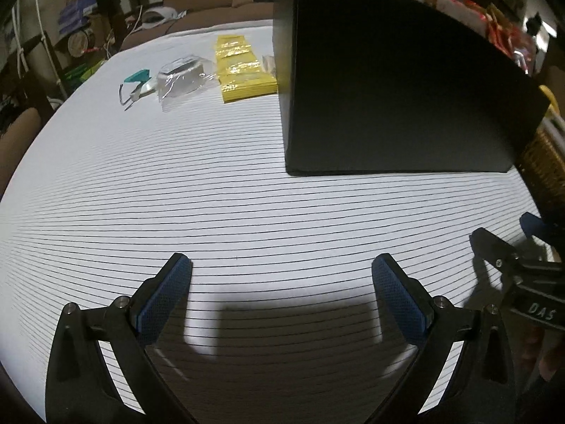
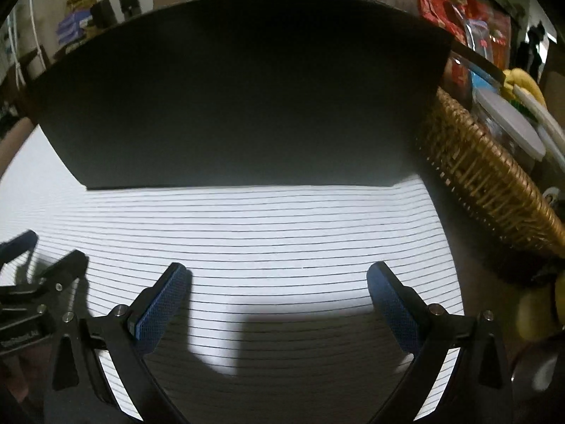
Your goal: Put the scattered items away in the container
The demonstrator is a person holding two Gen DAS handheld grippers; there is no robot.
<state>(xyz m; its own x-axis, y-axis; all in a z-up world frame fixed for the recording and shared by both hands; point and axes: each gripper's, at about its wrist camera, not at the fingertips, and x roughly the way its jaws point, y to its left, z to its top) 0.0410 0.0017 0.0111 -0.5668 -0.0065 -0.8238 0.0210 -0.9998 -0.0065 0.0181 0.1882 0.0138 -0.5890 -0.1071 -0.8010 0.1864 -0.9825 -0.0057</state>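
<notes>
Your left tool (image 1: 281, 265) hangs low over the striped worktop (image 1: 212, 190) with its blue pads spread wide and nothing between them. Your right tool (image 2: 276, 274) is likewise spread and empty, just beside the left one. Directly ahead of the right tool stands the black container (image 2: 240, 99), its broad dark wall facing you and hiding its inside. A wicker basket (image 2: 494, 190) sits close against its right side. From the left wrist view, the scattered items lie on the worktop left of the container: a yellow packet (image 1: 243, 67), long axis running away from you, nearly touching the container's wall; a clear plastic bag (image 1: 183, 77); and a teal-handled item (image 1: 136, 83) furthest left.
</notes>
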